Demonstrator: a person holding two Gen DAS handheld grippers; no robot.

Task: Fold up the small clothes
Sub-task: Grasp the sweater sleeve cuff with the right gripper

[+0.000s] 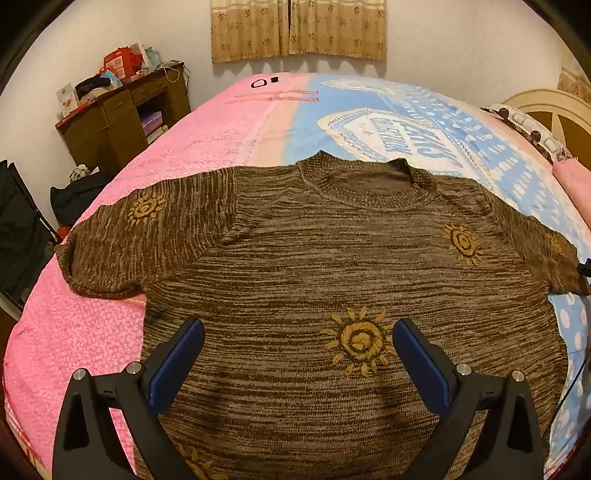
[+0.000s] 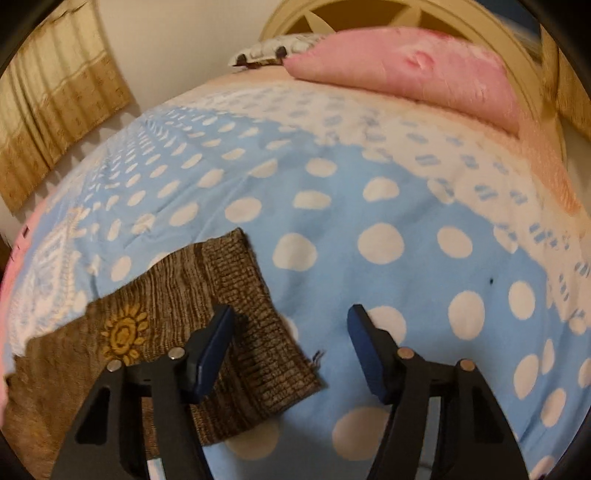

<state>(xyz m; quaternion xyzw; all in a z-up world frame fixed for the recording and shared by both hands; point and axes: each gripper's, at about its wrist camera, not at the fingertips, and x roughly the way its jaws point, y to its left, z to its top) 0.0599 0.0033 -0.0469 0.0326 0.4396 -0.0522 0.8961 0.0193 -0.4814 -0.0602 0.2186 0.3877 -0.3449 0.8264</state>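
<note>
Left wrist camera: I look steeply down, close over the brown knit sweater [image 1: 314, 266], facing the curtains [image 1: 299, 29]. Right wrist camera: close above the sweater's sleeve cuff [image 2: 258, 317], facing the pink pillow [image 2: 406, 70]. Shared: sweater sleeve, blue dotted bedspread [image 2: 369, 192].

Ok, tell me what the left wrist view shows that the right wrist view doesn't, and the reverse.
Only the left wrist view shows the whole brown sweater spread flat, its round neckline, the wooden desk by the wall, and the left gripper open above the sweater's body.

Only the right wrist view shows the pink pillow, the headboard, and the right gripper open over the ribbed sleeve cuff, its pads not pressing it.

Both show the sweater, the blue dotted bedspread, the curtain.
</note>
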